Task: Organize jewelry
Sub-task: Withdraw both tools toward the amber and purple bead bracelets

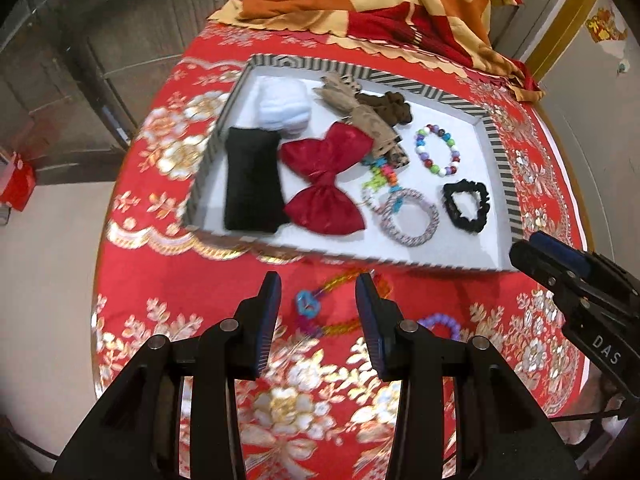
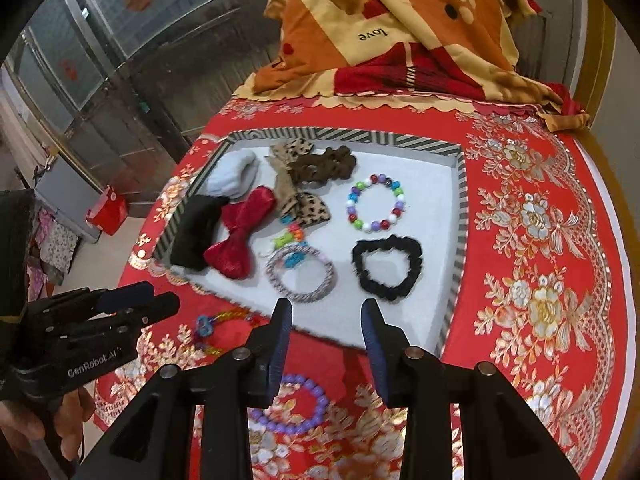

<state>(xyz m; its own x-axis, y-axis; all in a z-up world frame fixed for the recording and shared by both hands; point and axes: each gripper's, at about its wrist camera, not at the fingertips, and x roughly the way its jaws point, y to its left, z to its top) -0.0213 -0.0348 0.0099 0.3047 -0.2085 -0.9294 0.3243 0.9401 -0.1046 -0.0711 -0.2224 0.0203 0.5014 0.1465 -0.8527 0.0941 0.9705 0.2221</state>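
Both claws were spread and empty: left gripper [image 1: 318, 280] at bottom centre of its view over a multicolour bracelet [image 1: 320, 308] on the red cloth [image 1: 160, 280]; right gripper [image 2: 326, 308] above a purple bead bracelet [image 2: 296, 404]. Striped tray [image 2: 460, 240], mid-frame, held a black scrunchie [image 2: 386, 266] and a bead bracelet [image 2: 376, 204].

- We see a table under a red floral tablecloth [image 2: 540, 240].
- A shallow tray with a striped rim [image 2: 462, 208] rests on the cloth.
- Near the tray's front edge lie a purple bead bracelet [image 2: 316, 400] and a multicoloured bead strand [image 1: 320, 308].
- An orange patterned blanket [image 2: 400, 28] is heaped at the far end.
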